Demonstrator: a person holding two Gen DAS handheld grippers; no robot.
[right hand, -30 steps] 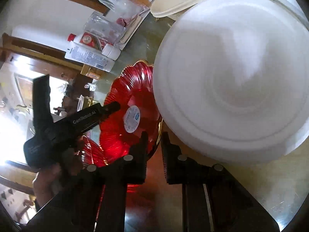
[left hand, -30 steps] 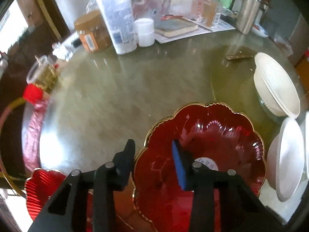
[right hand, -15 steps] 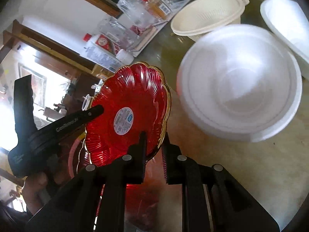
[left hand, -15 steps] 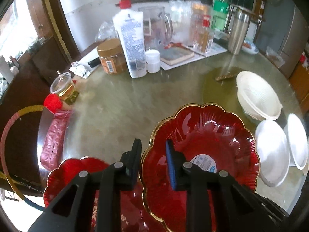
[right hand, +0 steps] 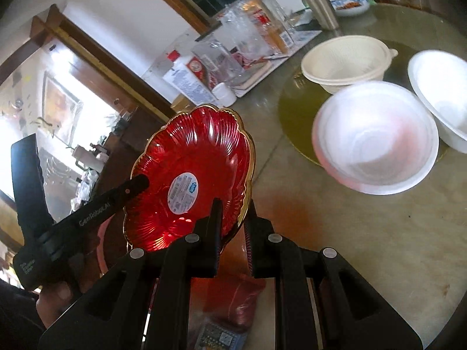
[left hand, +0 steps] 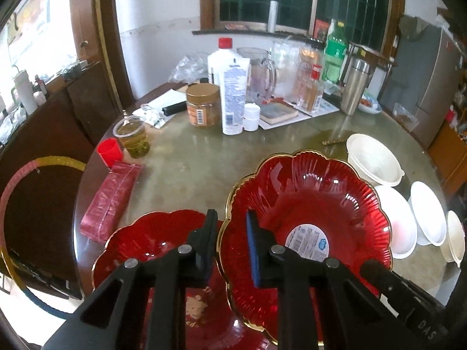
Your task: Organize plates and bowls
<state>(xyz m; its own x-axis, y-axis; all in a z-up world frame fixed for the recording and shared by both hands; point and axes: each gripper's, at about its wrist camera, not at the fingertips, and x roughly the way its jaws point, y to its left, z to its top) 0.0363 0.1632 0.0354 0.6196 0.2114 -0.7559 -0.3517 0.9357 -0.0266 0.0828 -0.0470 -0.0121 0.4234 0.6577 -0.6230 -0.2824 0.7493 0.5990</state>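
Note:
A red scalloped plate [left hand: 306, 204] with a gold rim and a round label is held up, tilted, above the table [left hand: 189, 157]. My left gripper [left hand: 230, 218] has the plate's left rim between its pads, the jaws closing onto it. My right gripper [right hand: 233, 207] is shut on the opposite rim of the red plate [right hand: 198, 151]. The left gripper [right hand: 116, 201], held in a hand, shows in the right wrist view. A second red plate [left hand: 146, 242] lies below on the table. White foam bowls [left hand: 397, 218] [right hand: 376, 140] and a cream strainer bowl [left hand: 370, 157] stand to the right.
At the back of the table stand a white bottle [left hand: 233, 87], a brown jar [left hand: 202, 105], a glass jug [left hand: 261, 73] and a steel tumbler [left hand: 354, 87]. A cup of yellow liquid [left hand: 132, 137], a red cap [left hand: 109, 151] and a red packet [left hand: 112, 198] lie left.
Both grippers have risen with the red plate, which is now tilted off the table. The left jaws have narrowed onto its rim. The second red plate has come into view underneath.

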